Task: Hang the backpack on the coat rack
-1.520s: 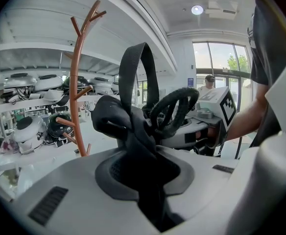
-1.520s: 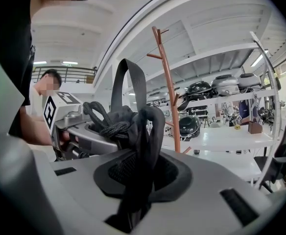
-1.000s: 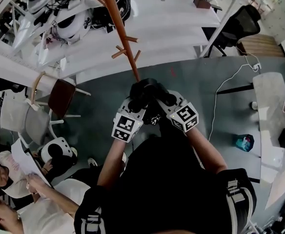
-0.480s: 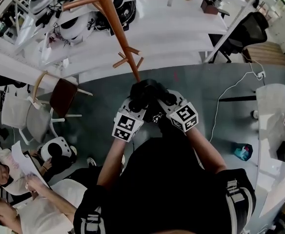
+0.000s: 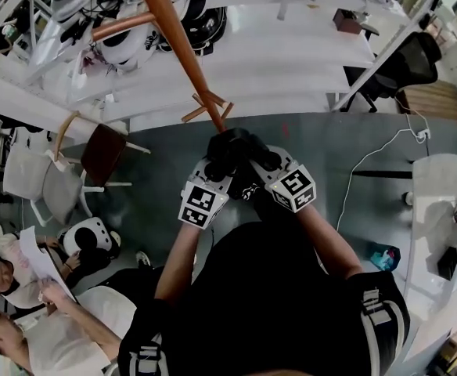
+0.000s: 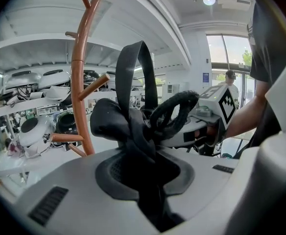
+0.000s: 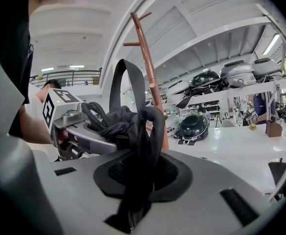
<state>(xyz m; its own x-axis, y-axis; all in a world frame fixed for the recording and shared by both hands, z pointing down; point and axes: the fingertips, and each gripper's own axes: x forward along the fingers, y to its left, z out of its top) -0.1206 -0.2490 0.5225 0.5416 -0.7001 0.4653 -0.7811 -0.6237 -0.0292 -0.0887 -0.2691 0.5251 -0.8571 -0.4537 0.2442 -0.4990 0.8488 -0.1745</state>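
**Grip and position.** The backpack was held bunched between both grippers, close in front of the coat rack and hung on none of its pegs. The left gripper had its jaws drawn nearly together on a fold of the black fabric. The right gripper was clamped in the same way on a dark strap and fabric. Neither pair of jaws was free.

**Step in hand (judged).** The step was to bring the carry loop to a peg.
- The loop stood upright above the gripped fabric. It should be kept open and lifted over a peg's tip from above, since the pegs slanted upward from the pole.
- The two grippers should travel as one, so that the fabric neither slipped nor twisted the loop shut.
- The grips should be released only once the loop had settled at the peg's root against the pole.

**What each view added.**
- The head view alone showed the rack's pole from above, its foot hidden behind the grippers, and white shelves beyond the rack. It did not show the loop.
- The left gripper view alone showed the loop to the right of the pole. It also showed a braided handle lying across the right gripper.
- The right gripper view placed the pole directly behind the loop and showed the rack's topmost pegs.
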